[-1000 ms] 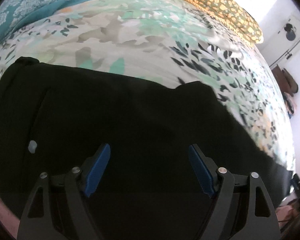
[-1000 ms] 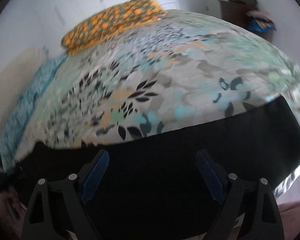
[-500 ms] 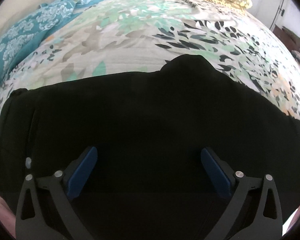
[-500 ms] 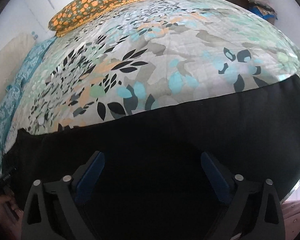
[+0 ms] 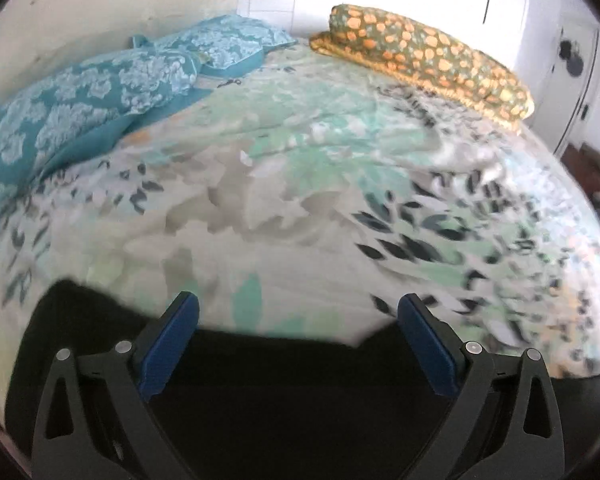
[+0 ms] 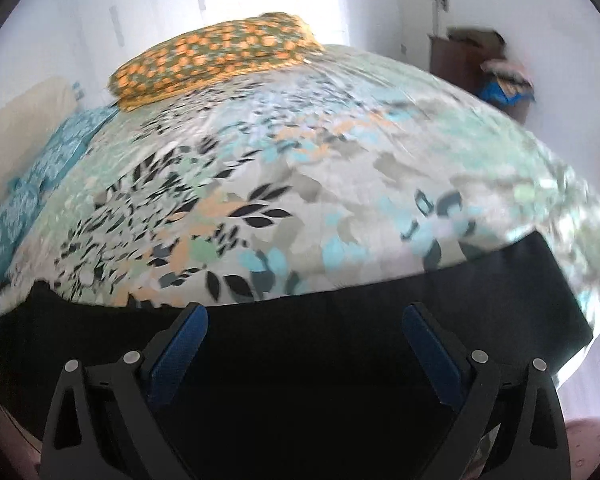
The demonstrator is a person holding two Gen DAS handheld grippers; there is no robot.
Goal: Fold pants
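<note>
Black pants [image 5: 284,384] lie flat along the near edge of a bed with a floral cover [image 5: 300,208]. In the right wrist view the pants [image 6: 300,344] run as a long dark band from left to right. My left gripper [image 5: 298,312] is open and empty, its blue-padded fingers above the far edge of the pants. My right gripper [image 6: 304,320] is open and empty too, above the far edge of the black cloth.
A teal patterned pillow [image 5: 80,104] lies at the back left of the bed. An orange-spotted pillow [image 5: 424,60] lies at the back; it also shows in the right wrist view [image 6: 216,60]. A dark cabinet with clutter [image 6: 480,68] stands by the right wall.
Both views have tilted up and pulled back, so less of the pants and more of the bed and wall shows. Both grippers stay open.
</note>
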